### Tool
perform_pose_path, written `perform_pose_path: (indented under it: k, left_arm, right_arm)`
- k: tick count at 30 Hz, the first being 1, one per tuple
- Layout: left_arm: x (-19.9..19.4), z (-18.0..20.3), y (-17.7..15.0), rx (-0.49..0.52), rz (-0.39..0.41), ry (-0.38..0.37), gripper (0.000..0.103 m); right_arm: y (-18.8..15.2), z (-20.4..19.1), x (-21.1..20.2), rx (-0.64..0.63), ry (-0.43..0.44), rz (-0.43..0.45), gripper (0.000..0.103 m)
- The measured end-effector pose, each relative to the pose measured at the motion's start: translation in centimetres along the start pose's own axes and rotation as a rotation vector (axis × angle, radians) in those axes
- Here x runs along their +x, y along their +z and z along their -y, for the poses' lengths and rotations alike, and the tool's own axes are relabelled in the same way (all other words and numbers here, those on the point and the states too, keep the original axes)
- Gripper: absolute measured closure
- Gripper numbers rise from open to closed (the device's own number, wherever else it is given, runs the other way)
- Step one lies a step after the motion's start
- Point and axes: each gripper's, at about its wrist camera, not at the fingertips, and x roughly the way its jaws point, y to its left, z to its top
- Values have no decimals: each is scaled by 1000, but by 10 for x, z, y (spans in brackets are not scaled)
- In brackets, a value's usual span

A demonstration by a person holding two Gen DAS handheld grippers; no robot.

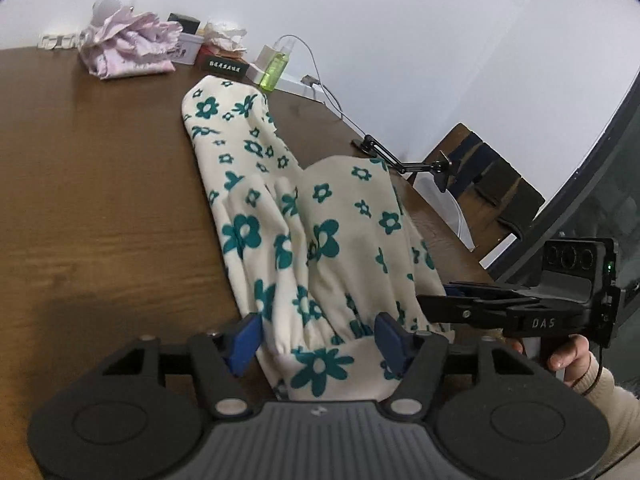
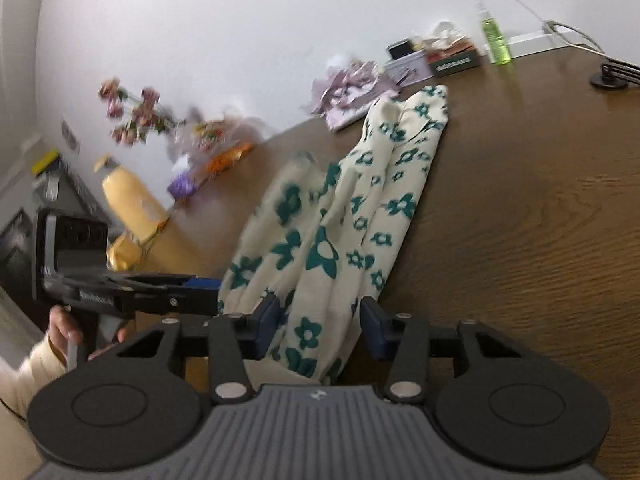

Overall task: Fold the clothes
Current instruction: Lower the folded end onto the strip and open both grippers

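A cream garment with teal flowers [image 1: 256, 184] lies lengthwise on the brown wooden table [image 1: 100, 200], folded into a long narrow strip, its gathered elastic end nearest me. My left gripper [image 1: 320, 342] stands open around that near end, the bunched cloth filling the gap between its blue pads [image 1: 246, 342]. My right gripper [image 1: 440, 304] shows side-on at the right, a hand on its handle. In the right wrist view the garment [image 2: 384, 208] runs away from my right gripper [image 2: 320, 324], which is open with cloth between its jaws and a slight gap at the right pad. The left gripper [image 2: 204, 292] sits just to its left.
At the table's far edge are a crumpled pink cloth [image 1: 128, 48], small boxes [image 1: 224, 66], a green spray bottle [image 1: 276, 68] and a white cable. A black clamp arm [image 1: 400, 160] and a chair [image 1: 492, 184] stand beyond the right edge. Flowers [image 2: 136, 116] and a yellow bag [image 2: 132, 200] lie left.
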Motion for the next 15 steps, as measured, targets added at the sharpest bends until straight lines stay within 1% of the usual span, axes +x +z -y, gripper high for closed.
perform_pose_path:
  k: [1,2,3,4,6,8,9,10,12,13,14,15]
  left_arm:
    - [0,3,0,14,1,-6,71]
    - [-3,7,1,35,9,-6,89]
    - [-3,10,3,55,15,5,94]
    - [-5,12,3,69,10,10,96]
    - [-16,11,-1,73,-3,-30,97]
    - [-18,5,-10,49,-41,-31,97]
    - [-20,2,-14,38,-59,-32,97]
    - [-18,0,-14,41,-59,-29,96]
    - [-14,-3,-13,48,-61,-21,93]
    - [-12,-4,-12,52,-61,-17,91]
    - [-15,-4,-7,69,-38,-2,81]
    - [-19,-3,-3,87,-14,13,72]
  right_arm:
    - [1,-1,2,-5,5,-13,65]
    - [2,-3,5,-9,10,-26,86]
    - [5,-4,6,18,33,-50,92]
    - [7,-5,3,31,57,-75,93]
    - [12,-8,-3,54,105,-125,97]
    - [14,-10,-13,72,145,-168,97]
    - [12,-9,-13,89,116,-181,97]
    - [10,-7,-13,106,85,-195,97]
    - [1,-1,-2,136,15,-220,93]
    - [0,-1,0,145,17,-203,91]
    - [3,-5,-2,127,-1,-192,84]
    - [7,-11,-7,87,-31,-171,66]
